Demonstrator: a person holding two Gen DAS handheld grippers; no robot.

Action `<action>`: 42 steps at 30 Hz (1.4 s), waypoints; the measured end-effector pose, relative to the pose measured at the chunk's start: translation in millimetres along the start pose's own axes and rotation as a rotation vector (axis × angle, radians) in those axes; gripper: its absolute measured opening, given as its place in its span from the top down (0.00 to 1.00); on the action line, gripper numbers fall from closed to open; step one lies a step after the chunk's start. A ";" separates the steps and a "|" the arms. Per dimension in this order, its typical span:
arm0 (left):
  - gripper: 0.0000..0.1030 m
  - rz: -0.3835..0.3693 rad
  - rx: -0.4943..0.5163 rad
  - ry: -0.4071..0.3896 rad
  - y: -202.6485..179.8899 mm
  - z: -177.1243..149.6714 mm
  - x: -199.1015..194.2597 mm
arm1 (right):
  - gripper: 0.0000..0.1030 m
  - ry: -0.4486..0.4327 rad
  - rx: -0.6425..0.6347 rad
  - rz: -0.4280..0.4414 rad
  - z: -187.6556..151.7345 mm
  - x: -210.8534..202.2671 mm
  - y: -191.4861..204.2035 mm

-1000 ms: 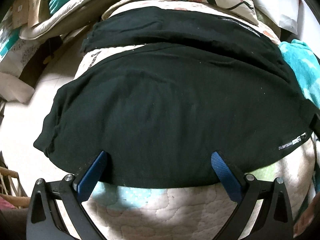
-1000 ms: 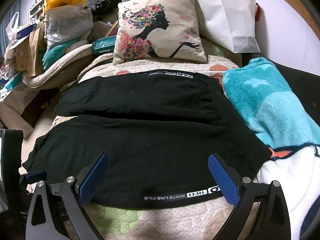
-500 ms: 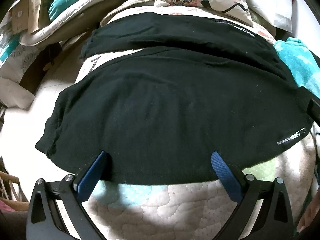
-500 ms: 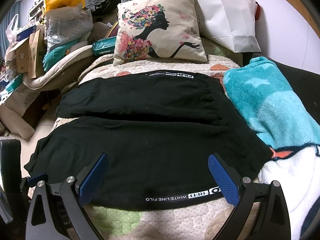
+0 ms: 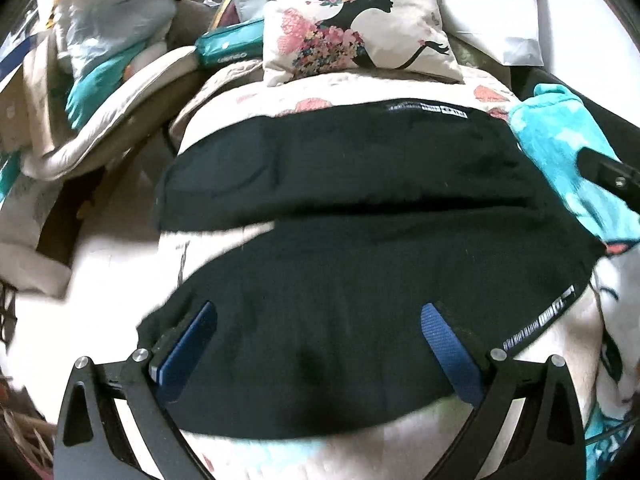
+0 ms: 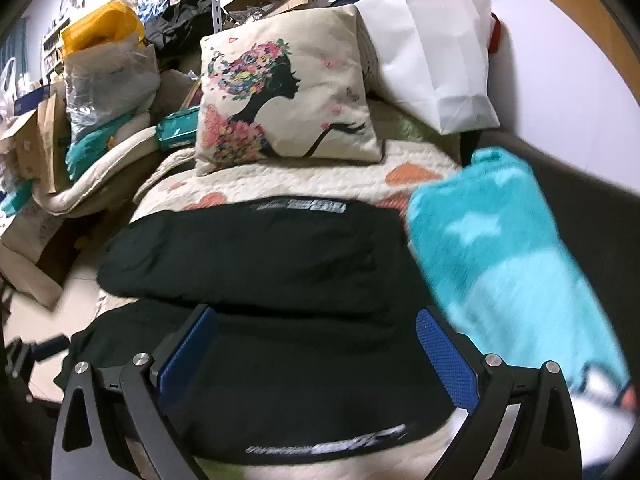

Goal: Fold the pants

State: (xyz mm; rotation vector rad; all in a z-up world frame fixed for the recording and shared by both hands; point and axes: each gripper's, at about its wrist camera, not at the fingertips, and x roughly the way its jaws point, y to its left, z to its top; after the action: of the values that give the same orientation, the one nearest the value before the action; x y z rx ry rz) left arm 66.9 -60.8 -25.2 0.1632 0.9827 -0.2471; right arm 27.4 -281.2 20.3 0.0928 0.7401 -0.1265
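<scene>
Jaws of both grippers spread wide over black pants (image 5: pixel 360 280) on quilt (image 5: pixel 320 456).

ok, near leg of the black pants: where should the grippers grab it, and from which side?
Grip the near long edge of the black pants, coming low from the front. That edge lies flat on the quilt, and both the left gripper and right gripper already straddle it open.

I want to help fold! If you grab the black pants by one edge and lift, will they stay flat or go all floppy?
Probably floppy: the black pants already sag over the rounded quilt and follow its shape. They look thin and likely light. The near edge would probably droop between the left gripper and the right gripper, both with jaws open.
</scene>
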 end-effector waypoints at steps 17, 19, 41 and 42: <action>0.01 0.037 -0.081 -0.047 52.5 42.7 33.0 | 0.01 0.090 -0.295 0.011 48.4 67.3 38.0; 0.01 0.042 -0.082 -0.052 53.8 41.1 34.2 | 0.01 0.089 -0.319 0.034 45.2 71.9 47.9; 0.01 0.067 -0.098 -0.072 91.5 57.5 47.1 | 0.01 0.109 -0.334 0.046 71.9 124.7 53.4; 0.01 0.052 -0.140 -0.055 106.6 63.8 54.5 | 0.01 0.110 -0.333 0.049 73.6 126.7 50.7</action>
State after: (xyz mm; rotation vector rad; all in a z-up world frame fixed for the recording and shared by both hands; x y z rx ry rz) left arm 176.7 18.5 -33.3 0.0537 0.9363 -0.1344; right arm 176.6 -250.9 -9.5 -0.2008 0.8590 0.0497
